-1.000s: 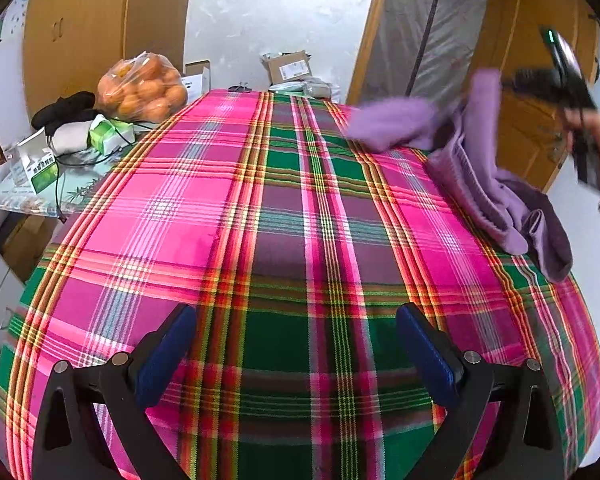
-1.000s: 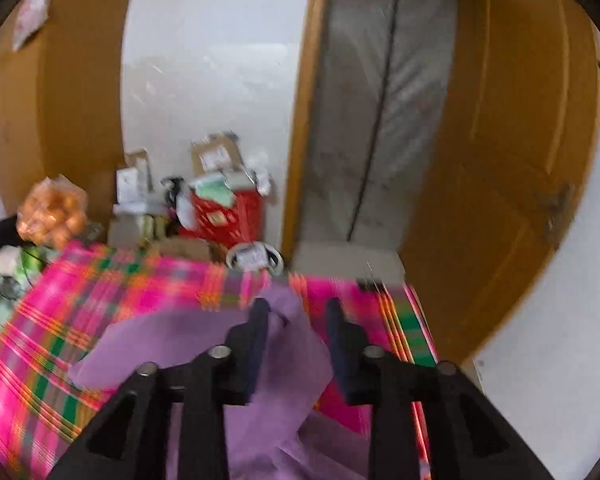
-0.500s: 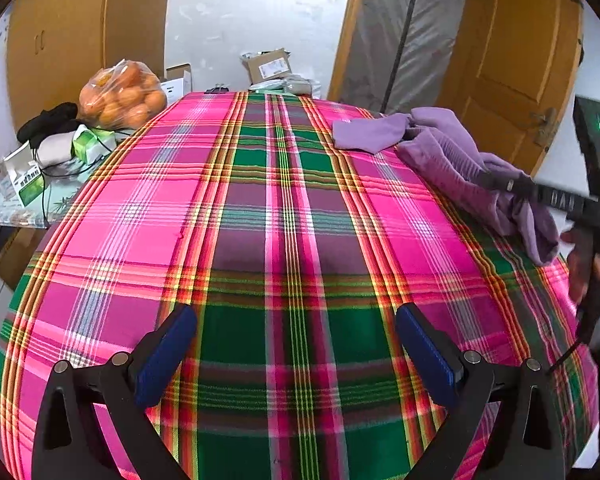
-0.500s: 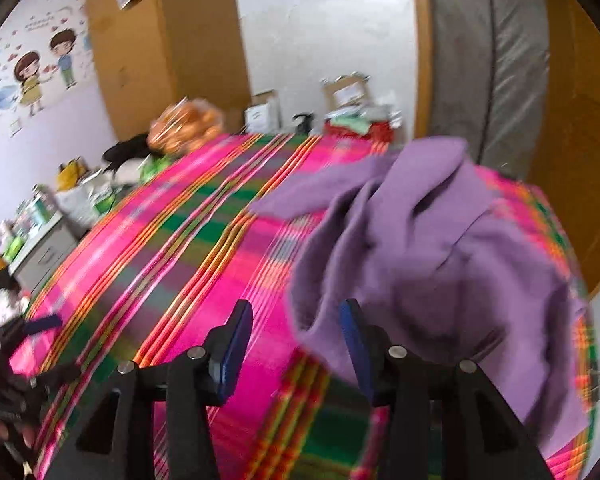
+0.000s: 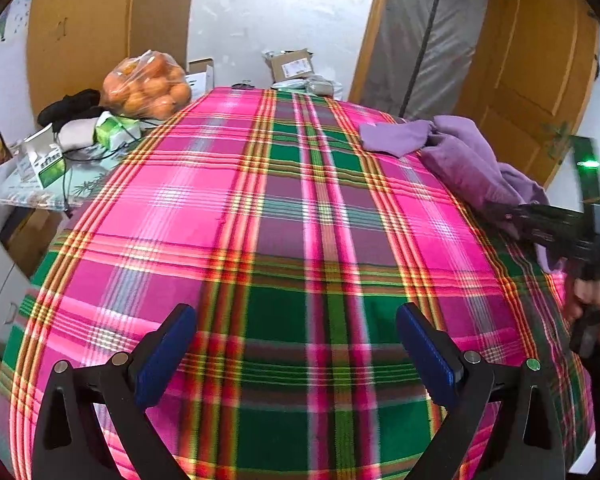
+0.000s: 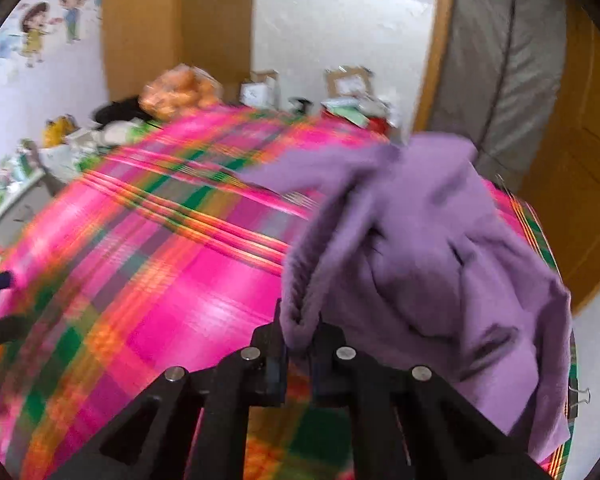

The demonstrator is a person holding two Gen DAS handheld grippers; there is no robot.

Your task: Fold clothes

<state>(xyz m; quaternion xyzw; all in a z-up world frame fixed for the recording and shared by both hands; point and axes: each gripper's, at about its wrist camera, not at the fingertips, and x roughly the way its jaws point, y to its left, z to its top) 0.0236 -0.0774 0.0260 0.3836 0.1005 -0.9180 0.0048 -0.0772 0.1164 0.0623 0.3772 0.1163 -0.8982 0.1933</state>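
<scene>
1 purple garment [image 6: 420,248], 2 hand-held grippers

Black handheld grippers, blue-padded fingers.
Left gripper [image 5: 296,344]: silver screws; right gripper [image 6: 298,344]: green indicator light.

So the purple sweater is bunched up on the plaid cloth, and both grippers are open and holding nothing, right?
Not quite. Only the left gripper is open and empty. The right gripper is closing on an edge of the purple sweater, as the right wrist view shows. The sweater is indeed bunched on the plaid cloth.
</scene>
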